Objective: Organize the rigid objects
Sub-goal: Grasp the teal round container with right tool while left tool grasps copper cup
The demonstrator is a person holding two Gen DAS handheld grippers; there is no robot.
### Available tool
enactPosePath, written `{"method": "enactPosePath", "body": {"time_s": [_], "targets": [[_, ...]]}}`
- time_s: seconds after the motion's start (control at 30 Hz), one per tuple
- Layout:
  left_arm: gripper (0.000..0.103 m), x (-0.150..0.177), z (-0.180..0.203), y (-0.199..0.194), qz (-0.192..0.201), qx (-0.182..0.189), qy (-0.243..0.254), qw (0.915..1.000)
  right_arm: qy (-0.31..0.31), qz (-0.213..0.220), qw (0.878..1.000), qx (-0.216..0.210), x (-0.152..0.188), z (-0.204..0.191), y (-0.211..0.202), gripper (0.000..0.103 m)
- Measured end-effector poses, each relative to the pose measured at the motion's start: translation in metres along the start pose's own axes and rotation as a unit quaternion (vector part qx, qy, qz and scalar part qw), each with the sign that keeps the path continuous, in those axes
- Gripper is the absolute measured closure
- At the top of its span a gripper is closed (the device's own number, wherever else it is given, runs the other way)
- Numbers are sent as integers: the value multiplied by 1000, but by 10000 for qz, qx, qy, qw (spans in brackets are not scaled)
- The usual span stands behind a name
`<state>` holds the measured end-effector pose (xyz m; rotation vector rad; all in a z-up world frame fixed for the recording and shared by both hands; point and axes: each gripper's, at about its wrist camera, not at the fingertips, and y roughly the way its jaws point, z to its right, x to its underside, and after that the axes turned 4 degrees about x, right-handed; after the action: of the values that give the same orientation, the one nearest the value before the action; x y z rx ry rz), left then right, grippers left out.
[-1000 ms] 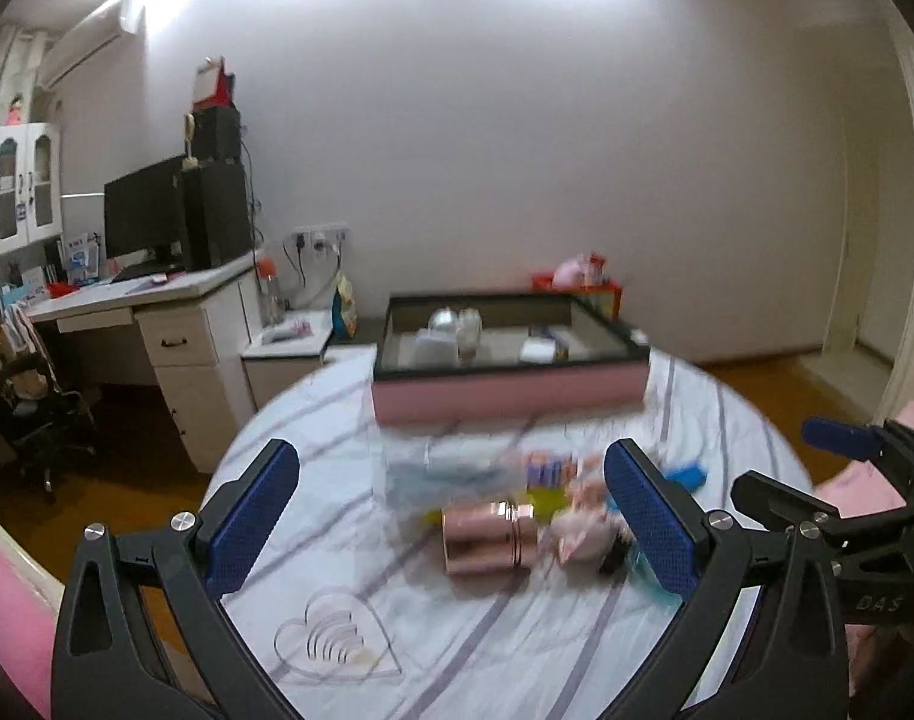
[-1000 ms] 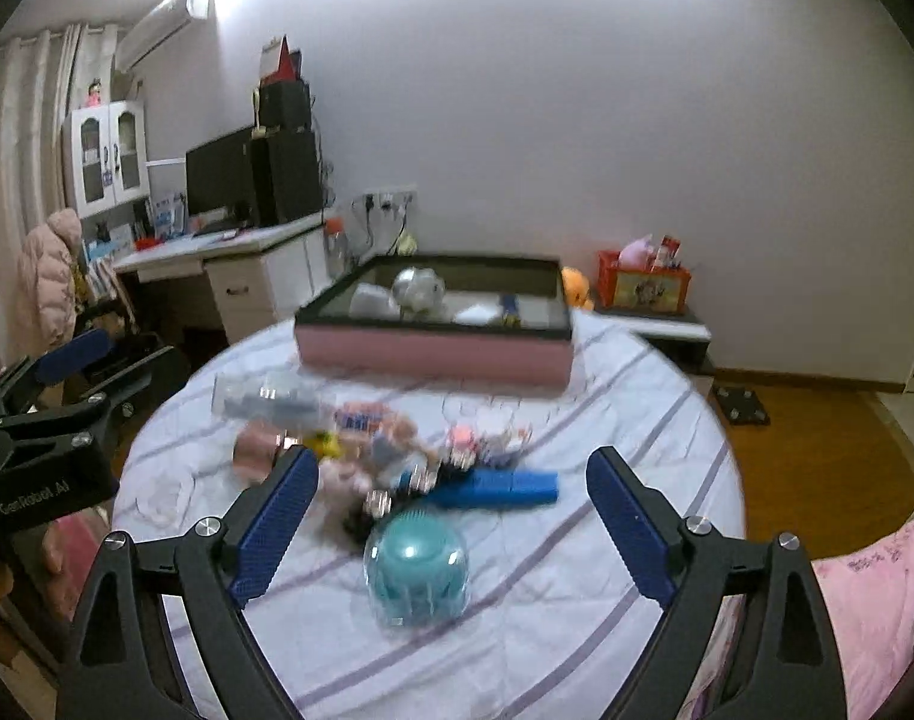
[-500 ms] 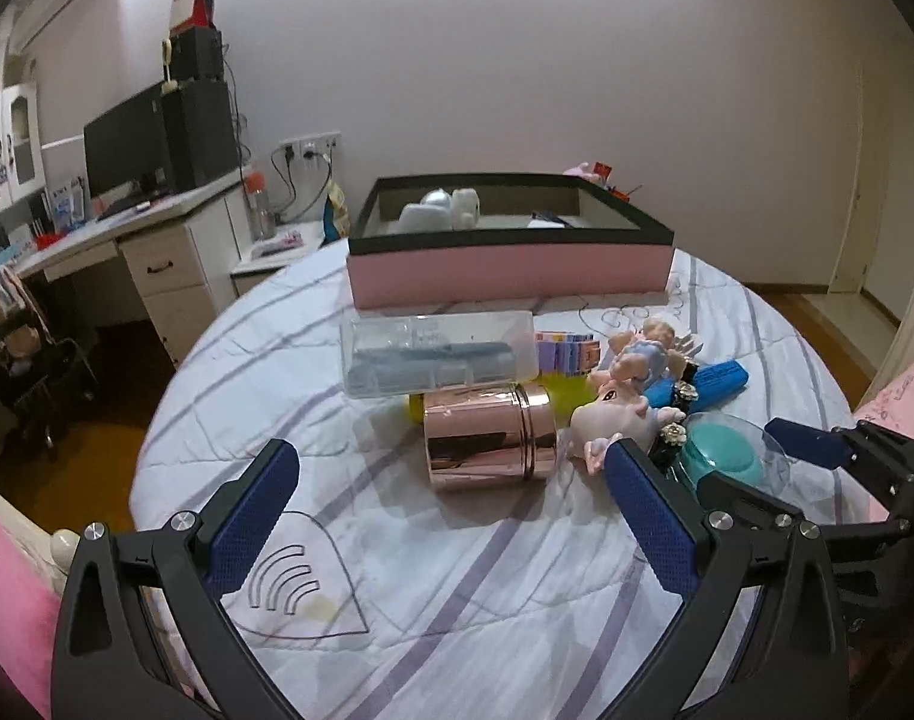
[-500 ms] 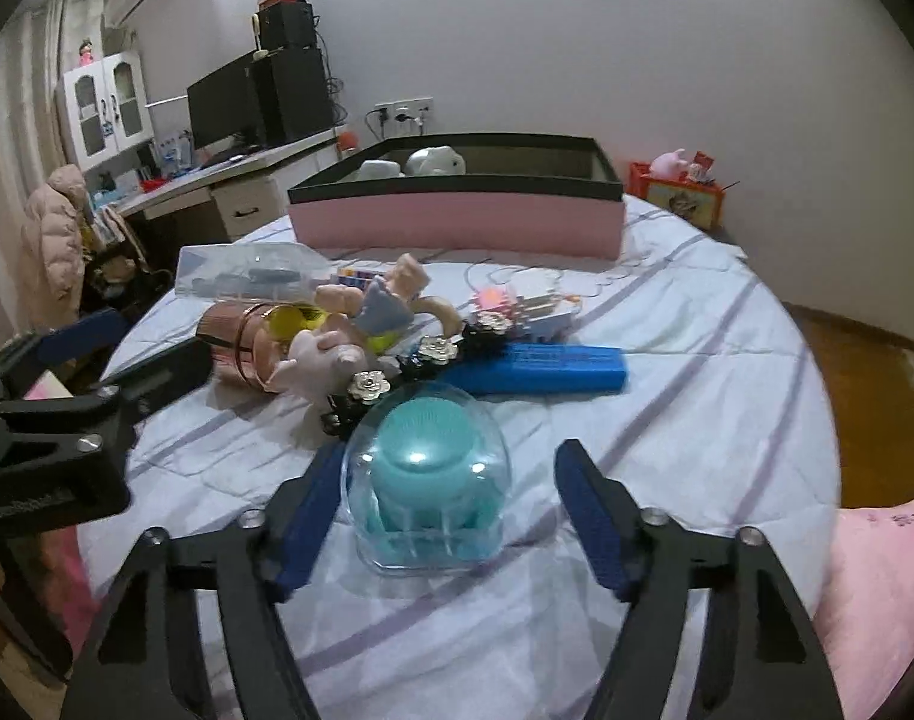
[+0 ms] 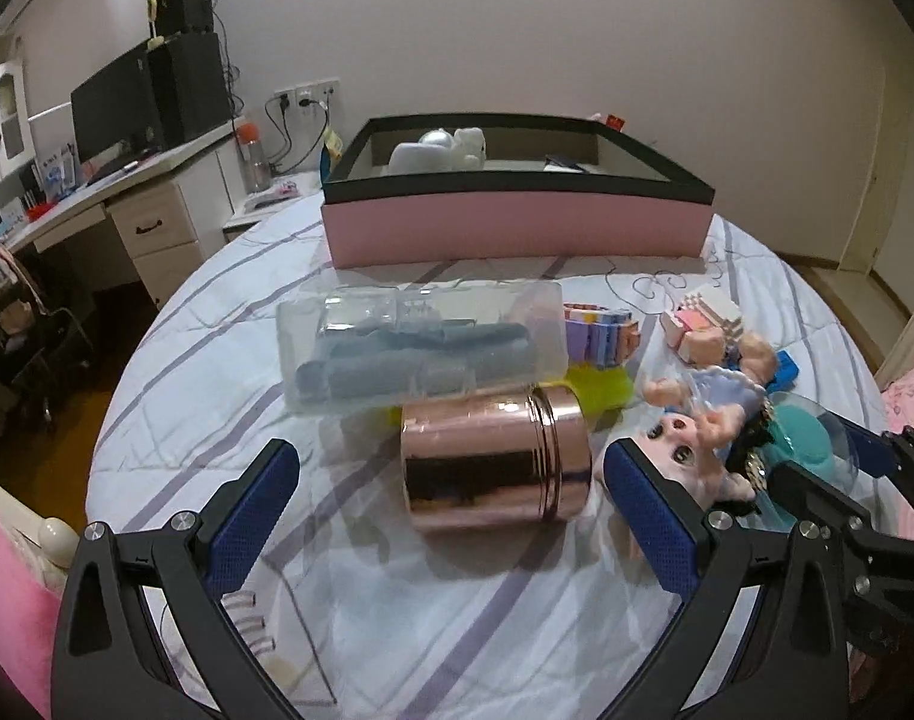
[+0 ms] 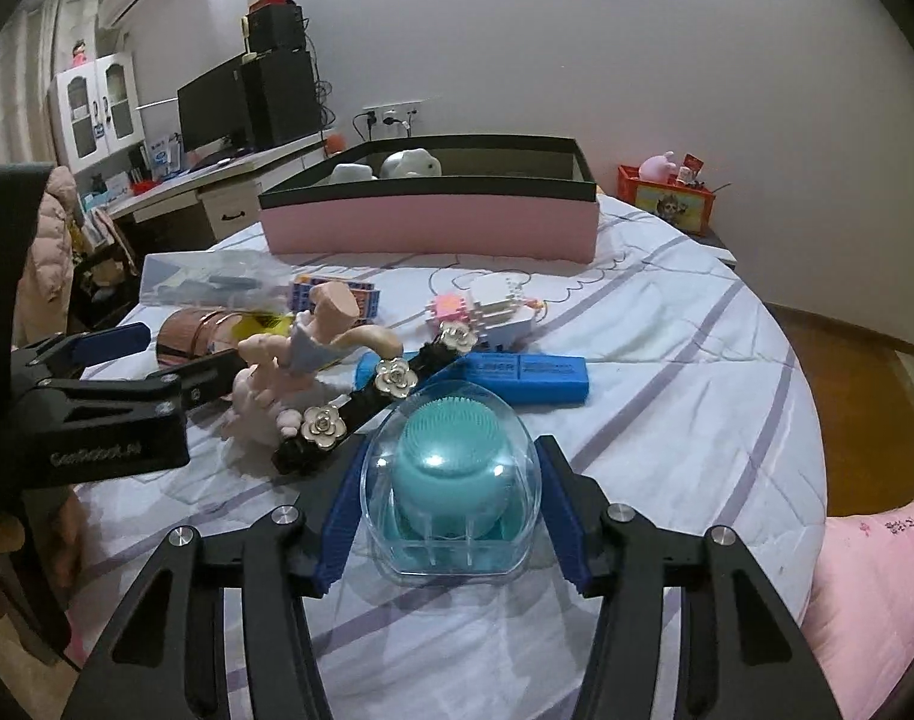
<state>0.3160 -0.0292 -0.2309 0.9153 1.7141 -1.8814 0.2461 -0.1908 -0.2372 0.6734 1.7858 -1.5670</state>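
Note:
A teal brush in a clear dome case (image 6: 451,480) stands on the striped tablecloth (image 6: 667,324). My right gripper (image 6: 451,450) is closing around it, and both blue pads (image 6: 343,510) touch the dome's sides. A rose-gold tin (image 5: 493,462) lies on its side. My left gripper (image 5: 451,468) hangs open just before the tin, a finger on either side and apart from it. The pink box with a black rim (image 5: 517,228) stands at the far side with white items inside. The right gripper (image 5: 847,480) shows at the right edge of the left wrist view.
A clear plastic case (image 5: 421,348) lies behind the tin. Dolls (image 5: 697,396), a black strap with metal flowers (image 6: 391,384), a blue box (image 6: 529,372) and small block toys (image 6: 481,306) crowd the middle. The table's edge drops off to the right. A desk (image 5: 127,204) stands far left.
Both grippers have sunk toward the table. The right jaws have narrowed from wide open onto the dome case. The left gripper has come close to the rose-gold tin, still open.

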Motion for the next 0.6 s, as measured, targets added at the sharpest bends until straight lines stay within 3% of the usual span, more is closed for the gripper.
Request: {"method": "enactPosePath", "body": {"time_s": [0.07,0.13,0.6], "targets": [[34,-2,-1,5,-60,116,-13,9999,20,12,10000,-3,-1,1,1,47],[47,-1,0,11,-235,350,5,9991,49,13,10000,-12,-2,3,2,47],[45,35,-16,-23,-266,299,216,9990,167,-31,9997,192,5,8,-9,47]]}}
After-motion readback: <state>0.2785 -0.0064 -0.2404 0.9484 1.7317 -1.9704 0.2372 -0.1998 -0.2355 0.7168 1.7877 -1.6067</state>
